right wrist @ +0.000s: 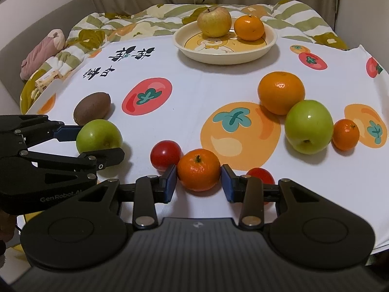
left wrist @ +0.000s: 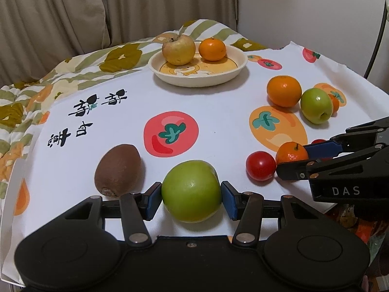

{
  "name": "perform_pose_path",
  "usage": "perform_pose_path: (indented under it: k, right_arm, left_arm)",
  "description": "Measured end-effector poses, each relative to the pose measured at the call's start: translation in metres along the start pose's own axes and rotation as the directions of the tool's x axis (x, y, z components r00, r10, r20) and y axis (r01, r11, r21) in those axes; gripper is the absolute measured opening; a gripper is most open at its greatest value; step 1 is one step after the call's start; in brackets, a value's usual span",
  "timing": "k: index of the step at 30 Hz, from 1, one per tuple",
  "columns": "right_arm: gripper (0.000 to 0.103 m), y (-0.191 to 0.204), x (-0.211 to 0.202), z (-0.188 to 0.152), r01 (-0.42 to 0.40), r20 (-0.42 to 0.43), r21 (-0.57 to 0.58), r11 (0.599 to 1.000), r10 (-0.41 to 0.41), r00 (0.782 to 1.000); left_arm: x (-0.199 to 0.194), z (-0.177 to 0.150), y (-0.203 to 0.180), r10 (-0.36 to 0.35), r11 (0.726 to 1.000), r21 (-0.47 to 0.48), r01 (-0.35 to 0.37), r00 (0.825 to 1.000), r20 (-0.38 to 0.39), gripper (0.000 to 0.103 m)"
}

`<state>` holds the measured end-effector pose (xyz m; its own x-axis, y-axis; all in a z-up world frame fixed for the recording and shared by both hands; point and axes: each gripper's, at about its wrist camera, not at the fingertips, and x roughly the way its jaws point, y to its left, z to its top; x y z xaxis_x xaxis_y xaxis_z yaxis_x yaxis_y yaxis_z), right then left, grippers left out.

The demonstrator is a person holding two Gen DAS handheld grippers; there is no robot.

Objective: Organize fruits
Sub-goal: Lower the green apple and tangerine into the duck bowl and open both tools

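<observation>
My left gripper point(left wrist: 191, 198) is shut on a green apple point(left wrist: 190, 196) at the near edge of the printed cloth; it also shows in the right wrist view point(right wrist: 98, 140). My right gripper point(right wrist: 198, 182) is shut on a small mandarin point(right wrist: 198, 169), seen too in the left wrist view point(left wrist: 291, 153). A cream plate point(left wrist: 233, 71) at the back holds a yellow apple point(left wrist: 178, 50) and an orange point(left wrist: 212, 49). A brown kiwi point(left wrist: 118, 170) lies left of the held apple.
A red tomato point(right wrist: 165, 154) sits left of the mandarin, another point(right wrist: 261, 175) behind the right finger. A big orange point(right wrist: 280, 92), a second green apple point(right wrist: 308, 126) and a tiny mandarin point(right wrist: 345, 134) cluster at right. A flowered quilt point(left wrist: 36, 92) lies left and behind.
</observation>
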<state>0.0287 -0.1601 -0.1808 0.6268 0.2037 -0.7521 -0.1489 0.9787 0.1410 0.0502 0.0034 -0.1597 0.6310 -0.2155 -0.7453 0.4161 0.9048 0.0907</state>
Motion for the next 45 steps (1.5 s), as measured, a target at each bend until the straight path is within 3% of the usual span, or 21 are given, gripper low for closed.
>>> perform_pose_path:
  k: [13, 24, 32, 45]
  right_arm:
    - [0.054, 0.01, -0.052, 0.033, 0.011, 0.081, 0.008, 1.0, -0.011, 0.997]
    - [0.054, -0.011, -0.08, 0.083, -0.038, 0.126, 0.025, 0.999, 0.035, 0.991]
    - [0.054, -0.046, -0.069, 0.138, -0.038, 0.157, -0.011, 0.999, 0.04, 0.987]
    - [0.054, -0.108, 0.001, 0.198, -0.074, 0.103, -0.077, 0.994, 0.082, 0.991]
  left_arm:
    - [-0.044, 0.027, 0.011, -0.002, 0.998, -0.056, 0.006, 0.998, 0.061, 0.056]
    - [-0.069, 0.081, 0.014, 0.046, 0.997, -0.063, -0.038, 0.991, 0.128, 0.056]
    - [-0.051, 0.125, 0.008, 0.066, 0.996, -0.077, -0.055, 0.989, 0.136, 0.056]
    - [0.025, 0.18, -0.017, 0.097, 0.991, -0.104, -0.088, 0.992, 0.079, 0.056]
